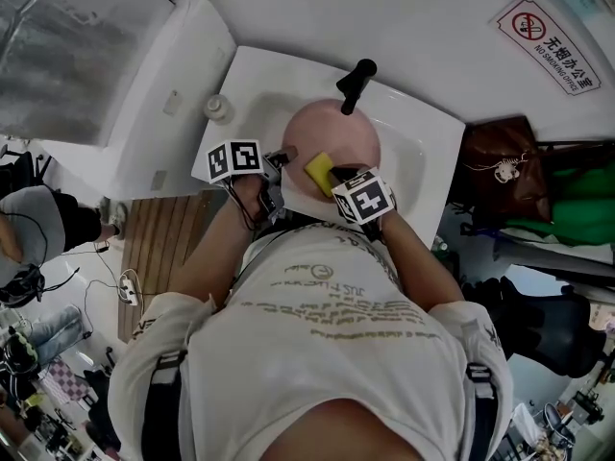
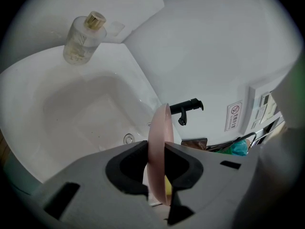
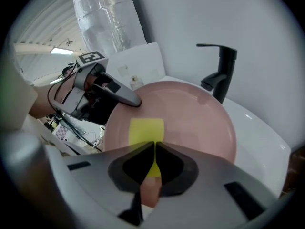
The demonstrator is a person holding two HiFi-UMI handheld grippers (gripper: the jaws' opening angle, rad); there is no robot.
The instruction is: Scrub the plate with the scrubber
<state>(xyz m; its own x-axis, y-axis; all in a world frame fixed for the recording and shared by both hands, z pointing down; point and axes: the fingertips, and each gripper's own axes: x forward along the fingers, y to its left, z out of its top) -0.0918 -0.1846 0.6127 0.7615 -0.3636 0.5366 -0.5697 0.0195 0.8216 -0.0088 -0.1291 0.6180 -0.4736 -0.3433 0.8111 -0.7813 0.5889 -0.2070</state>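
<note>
A pink plate is held tilted over the white sink. My left gripper is shut on the plate's left rim. In the left gripper view the plate stands edge-on between the jaws of that gripper. My right gripper is shut on a thin yellow scrubber, which lies flat against the plate's face. In the right gripper view the scrubber sticks out from the pinched jaws of the right gripper onto the plate, with the left gripper clamped at the far rim.
A black faucet stands behind the plate at the sink's back edge. A small clear bottle with a gold cap sits on the sink's corner. A wooden slatted surface lies left of the sink. Bags crowd the right.
</note>
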